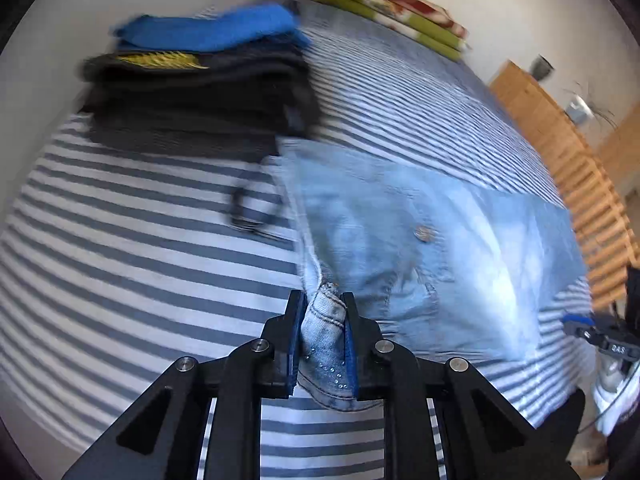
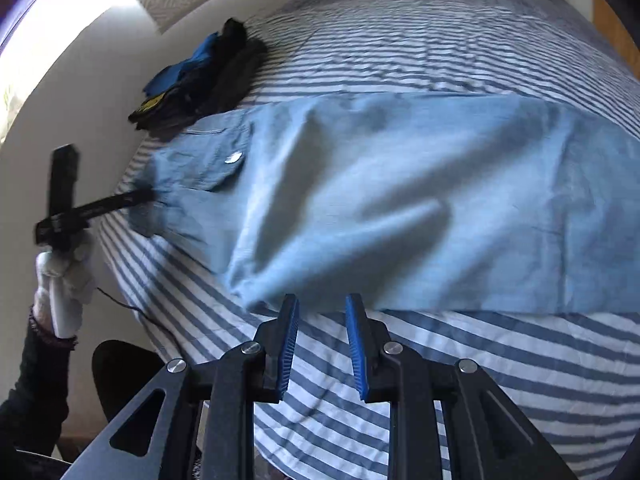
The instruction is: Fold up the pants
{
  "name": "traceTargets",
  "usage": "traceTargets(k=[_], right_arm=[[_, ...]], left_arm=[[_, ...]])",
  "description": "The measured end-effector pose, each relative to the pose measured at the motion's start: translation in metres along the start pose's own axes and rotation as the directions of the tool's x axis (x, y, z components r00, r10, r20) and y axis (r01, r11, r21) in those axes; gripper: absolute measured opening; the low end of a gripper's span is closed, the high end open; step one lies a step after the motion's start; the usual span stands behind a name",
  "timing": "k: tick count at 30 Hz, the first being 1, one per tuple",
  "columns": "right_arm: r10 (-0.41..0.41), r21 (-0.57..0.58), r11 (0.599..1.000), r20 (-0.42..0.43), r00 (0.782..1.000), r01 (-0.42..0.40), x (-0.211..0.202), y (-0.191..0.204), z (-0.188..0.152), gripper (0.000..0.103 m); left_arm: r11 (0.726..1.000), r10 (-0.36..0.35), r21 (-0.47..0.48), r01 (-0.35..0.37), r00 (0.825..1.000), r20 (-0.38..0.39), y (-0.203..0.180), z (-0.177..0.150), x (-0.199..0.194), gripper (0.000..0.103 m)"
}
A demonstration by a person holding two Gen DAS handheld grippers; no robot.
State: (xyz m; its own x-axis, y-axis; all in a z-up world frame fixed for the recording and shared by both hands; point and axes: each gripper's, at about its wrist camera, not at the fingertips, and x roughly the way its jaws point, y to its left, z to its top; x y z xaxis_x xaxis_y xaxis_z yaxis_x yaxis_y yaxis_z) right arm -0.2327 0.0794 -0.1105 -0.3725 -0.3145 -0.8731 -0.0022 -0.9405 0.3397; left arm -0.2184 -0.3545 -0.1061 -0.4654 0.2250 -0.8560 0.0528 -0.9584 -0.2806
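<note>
The pants (image 2: 400, 200) lie flat across the striped bed (image 2: 440, 360), running along its near edge, with the waist end toward the stack of folded clothes (image 1: 200, 92) by the wall-side edge. They are pale blue denim, washed out in patches, with a buttoned flap pocket facing up and soft wrinkles across the leg; they look folded once lengthwise, one leg over the other.

The left gripper (image 1: 322, 336) is clenched on a bunched corner of the waistband, where stitched seams and small studs show between its blue pads. Holding that corner probably anchors the waist end so it can be lifted and carried over for the next fold. In the right wrist view this gripper reaches the same end of the pants, held by a white-gloved hand (image 2: 64, 276).

The right gripper (image 2: 322, 336) hangs just off the pants' near edge, about midway along the leg. Its jaws stand slightly apart with nothing between them, only bed stripes showing through the gap. It seems poised to take hold of that edge so both ends can rise together.
</note>
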Motion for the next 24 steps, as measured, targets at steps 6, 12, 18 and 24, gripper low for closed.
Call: traceTargets(k=[6, 12, 18, 24], right_arm=[[-0.029, 0.147, 0.989, 0.039, 0.999, 0.023, -0.014, -0.057, -0.026, 0.022], [-0.031, 0.335, 0.942, 0.136, 0.99, -0.017, -0.04, -0.114, -0.053, 0.022], [-0.165, 0.551, 0.835, 0.244, 0.956, 0.004, -0.079, -0.195, -0.098, 0.022], [-0.395, 0.688, 0.719, 0.289, 0.872, 0.097, -0.126, -0.284, -0.133, 0.023]], left_arm=[[0.987, 0.159, 0.007, -0.159, 0.98, -0.123, 0.021, -0.013, 0.024, 0.055], [0.979, 0.148, 0.136, -0.149, 0.989, 0.019, -0.059, -0.003, -0.025, 0.057], [0.927, 0.036, 0.373, -0.042, 0.999, 0.025, -0.19, -0.004, -0.011, 0.065], [0.781, 0.03, 0.625, -0.005, 0.999, -0.03, -0.331, -0.027, 0.06, 0.065]])
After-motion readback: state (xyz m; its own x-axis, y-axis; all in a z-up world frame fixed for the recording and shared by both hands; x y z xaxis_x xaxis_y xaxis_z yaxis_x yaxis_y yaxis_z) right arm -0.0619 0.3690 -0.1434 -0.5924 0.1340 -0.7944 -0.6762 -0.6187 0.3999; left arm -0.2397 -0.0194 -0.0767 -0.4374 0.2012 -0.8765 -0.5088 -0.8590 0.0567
